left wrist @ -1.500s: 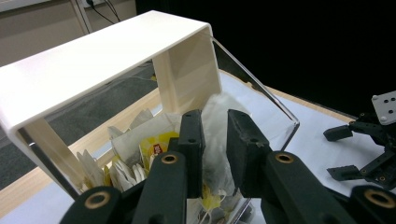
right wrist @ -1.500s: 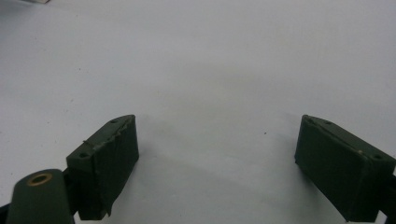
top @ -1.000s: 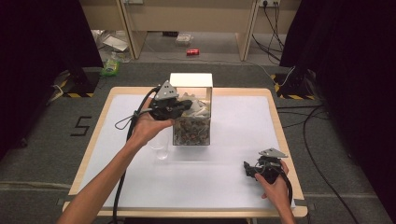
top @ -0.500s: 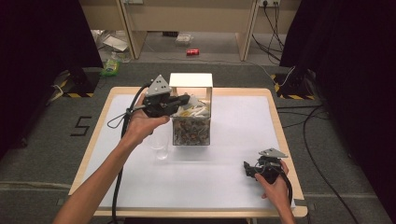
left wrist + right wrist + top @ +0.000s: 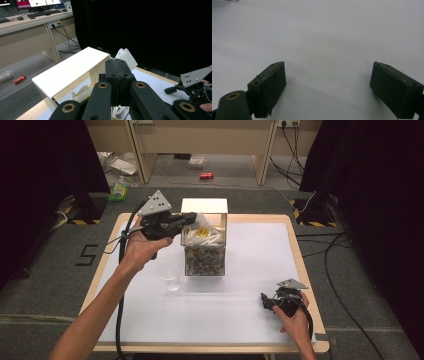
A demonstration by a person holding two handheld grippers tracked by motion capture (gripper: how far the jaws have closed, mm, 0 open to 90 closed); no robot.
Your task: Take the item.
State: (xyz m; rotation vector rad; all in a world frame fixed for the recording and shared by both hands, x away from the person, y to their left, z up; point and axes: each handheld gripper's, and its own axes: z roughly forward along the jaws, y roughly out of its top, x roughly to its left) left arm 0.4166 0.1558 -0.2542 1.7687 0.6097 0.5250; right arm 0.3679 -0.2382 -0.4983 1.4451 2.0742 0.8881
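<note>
A clear box point(image 5: 205, 262) with a white lid flap point(image 5: 204, 205) stands mid-table, holding white packets point(image 5: 210, 239) over darker, speckled contents. My left gripper point(image 5: 191, 218) hovers over the box's left rim, jaws pressed together. In the left gripper view a thin white packet point(image 5: 126, 55) sticks out from the tips of the left gripper point(image 5: 116, 61), apparently pinched there, above the lid flap point(image 5: 72, 68). My right gripper point(image 5: 267, 301) rests on the white table point(image 5: 250, 250) at the near right. Its jaws are wide apart in the right gripper view, nothing between them point(image 5: 328, 82).
A clear plastic cup point(image 5: 171, 276) stands just left of the box, below my left hand. The right hand's gripper point(image 5: 195, 83) shows far off in the left gripper view. Beyond the table's far edge are desk legs, cables and litter on the floor.
My left gripper has risen out of the box and drawn back toward its left rim. The right gripper has stayed where it was.
</note>
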